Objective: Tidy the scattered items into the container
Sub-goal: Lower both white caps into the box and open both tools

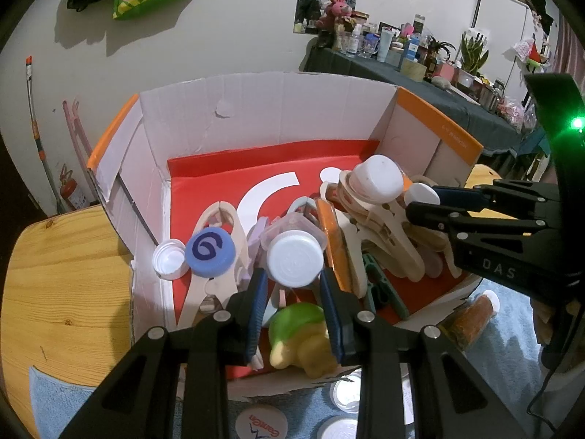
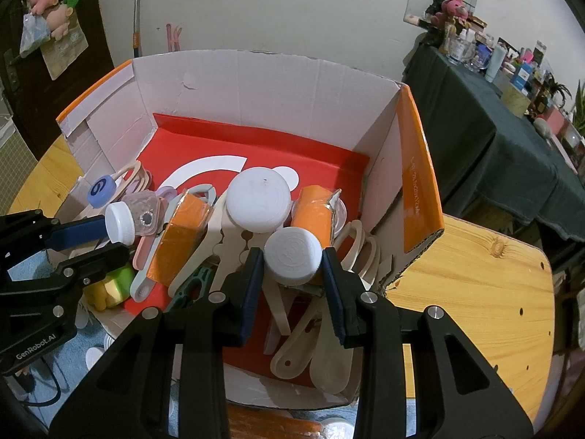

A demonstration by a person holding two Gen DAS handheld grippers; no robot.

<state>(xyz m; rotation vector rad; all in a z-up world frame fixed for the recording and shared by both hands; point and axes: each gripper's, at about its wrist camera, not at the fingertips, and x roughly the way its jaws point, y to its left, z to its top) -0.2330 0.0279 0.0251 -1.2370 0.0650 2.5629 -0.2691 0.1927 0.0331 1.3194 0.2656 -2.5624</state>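
A white cardboard box (image 1: 256,109) with a red floor and orange flaps holds several caps, beige clips, orange packets and a green-yellow toy (image 1: 299,336). My left gripper (image 1: 294,278) is shut on a white-capped bottle (image 1: 294,261) and holds it over the box's near side. My right gripper (image 2: 292,267) is shut on another white-capped bottle (image 2: 292,256) over the box's right part; it also shows in the left wrist view (image 1: 420,197). The left gripper also shows in the right wrist view (image 2: 117,234) with its bottle (image 2: 120,223).
The box (image 2: 278,84) stands on a wooden table (image 2: 475,274). A blue cloth (image 1: 55,398) lies at the table's near edge, with lids (image 1: 261,422) and an orange-filled bottle (image 1: 471,314) on it. A dark-covered cluttered table (image 2: 493,139) stands at the right.
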